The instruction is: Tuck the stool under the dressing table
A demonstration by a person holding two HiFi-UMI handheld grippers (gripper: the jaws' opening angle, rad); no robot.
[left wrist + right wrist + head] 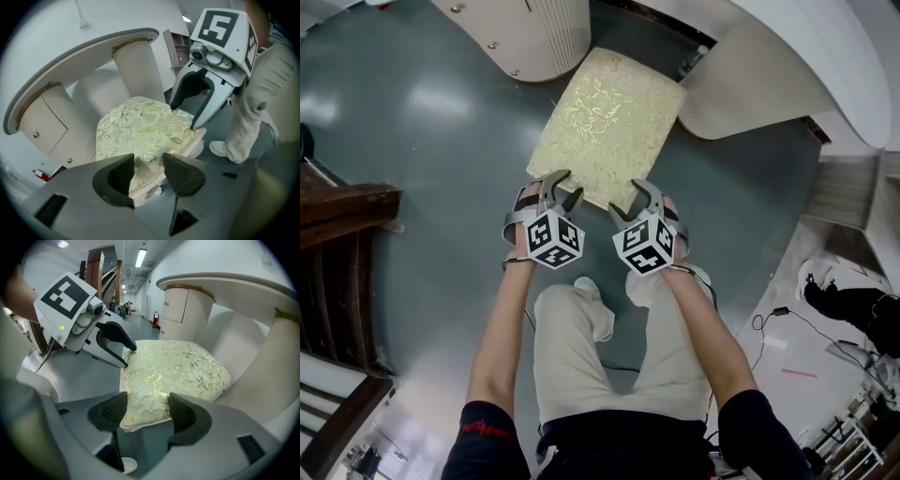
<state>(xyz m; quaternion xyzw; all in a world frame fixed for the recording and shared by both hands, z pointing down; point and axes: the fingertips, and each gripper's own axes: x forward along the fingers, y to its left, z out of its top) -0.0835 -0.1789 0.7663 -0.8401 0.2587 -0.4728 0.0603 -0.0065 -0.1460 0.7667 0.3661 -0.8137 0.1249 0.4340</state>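
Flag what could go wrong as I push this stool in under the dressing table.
1. The left gripper and right gripper stand open around the stool's padded near edge. A grip there may slip or only squash the padding.
2. The stool sits skewed, with its far corner close to a ribbed pedestal of the dressing table. A straight push could jam it there.

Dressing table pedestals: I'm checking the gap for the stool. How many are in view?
2. In the head view one ribbed pedestal stands left of the stool, the other pedestal right of it. Any further back would be hidden.
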